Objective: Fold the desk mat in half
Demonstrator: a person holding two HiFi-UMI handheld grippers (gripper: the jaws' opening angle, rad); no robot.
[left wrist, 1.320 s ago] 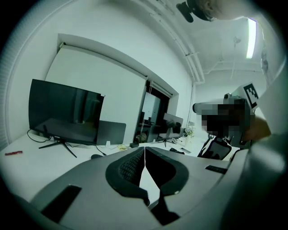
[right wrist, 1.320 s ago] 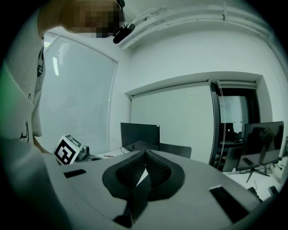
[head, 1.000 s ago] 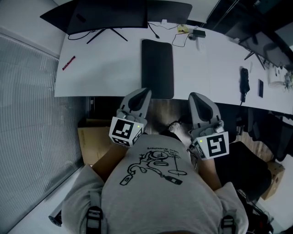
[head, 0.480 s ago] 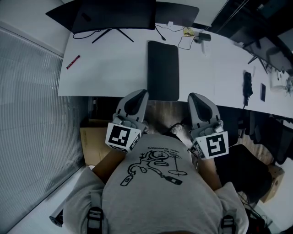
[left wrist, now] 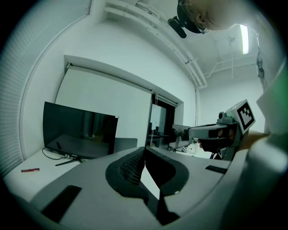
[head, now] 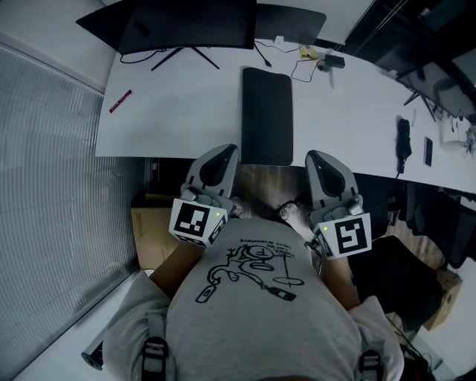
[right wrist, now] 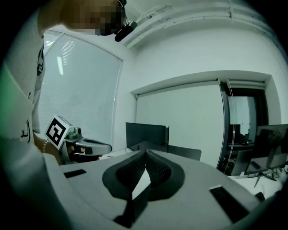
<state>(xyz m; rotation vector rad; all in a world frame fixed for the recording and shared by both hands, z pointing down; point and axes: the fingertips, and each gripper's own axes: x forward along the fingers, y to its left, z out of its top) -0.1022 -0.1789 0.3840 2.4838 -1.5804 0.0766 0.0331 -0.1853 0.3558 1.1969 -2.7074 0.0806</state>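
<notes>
Furthest left of the desk mat (head: 267,115), a red pen (head: 120,101) lies on the white counter (head: 178,123). A dark monitor (head: 186,22) stands behind and to the left of the mat's far end.

The left hand-held gripper (head: 223,150) is next, held in front of the person's chest. It is just short of the mat's near end and a little to its left, off the counter edge. Its jaws are clenched together with nothing between them. Over the last second it has drifted slightly further left of the mat. The mat has kept its shape and its place on the counter.

The mat is a long, narrow dark strip running from near the monitor to the counter's front edge, lying flat. From here I can't tell whether it is one layer or two. It could be a mat already doubled over along its length, or a slim one still lying open.

The right hand-held gripper (head: 320,154) is to the right of the mat's near end, also short of the counter. It is pressed shut on nothing and has barely shifted.

Cables (head: 297,56) trail past the right side of the mat's far end.

In that second neither tool reached the mat.
</notes>
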